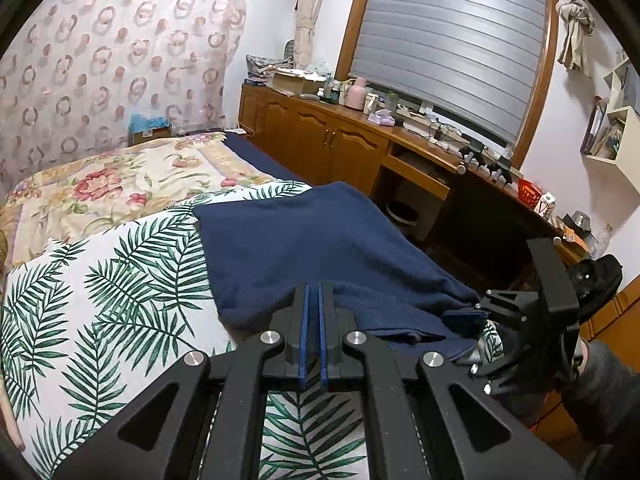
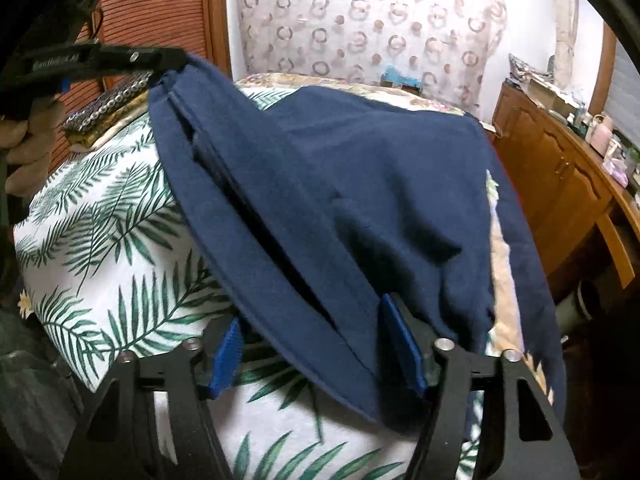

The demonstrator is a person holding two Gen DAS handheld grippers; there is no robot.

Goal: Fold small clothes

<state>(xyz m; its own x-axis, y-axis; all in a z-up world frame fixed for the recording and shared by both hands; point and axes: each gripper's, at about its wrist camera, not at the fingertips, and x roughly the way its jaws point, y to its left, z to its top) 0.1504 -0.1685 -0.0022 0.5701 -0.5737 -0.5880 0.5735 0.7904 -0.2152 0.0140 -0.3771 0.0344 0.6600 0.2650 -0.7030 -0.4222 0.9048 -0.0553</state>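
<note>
A navy blue garment [image 1: 320,240] lies on the leaf-print bed cover [image 1: 120,300]. My left gripper [image 1: 314,286] is shut on one corner of it. In the right wrist view that corner hangs lifted from the left gripper [image 2: 168,64] at the upper left, and the navy garment [image 2: 360,168] slopes down from there. My right gripper [image 2: 312,312] stands open, its blue pads [image 2: 228,352] wide apart, with the garment's folded hem running between them and cloth draped over the right finger. In the left wrist view the right gripper [image 1: 468,318] sits at the garment's near right edge.
The bed carries a floral quilt [image 1: 120,184] behind the leaf cover. A wooden cabinet [image 1: 320,140] with cluttered top runs along the bed's right side, below a window blind [image 1: 448,48]. A patterned curtain [image 1: 112,60] hangs at the back. A hand [image 2: 28,148] shows at far left.
</note>
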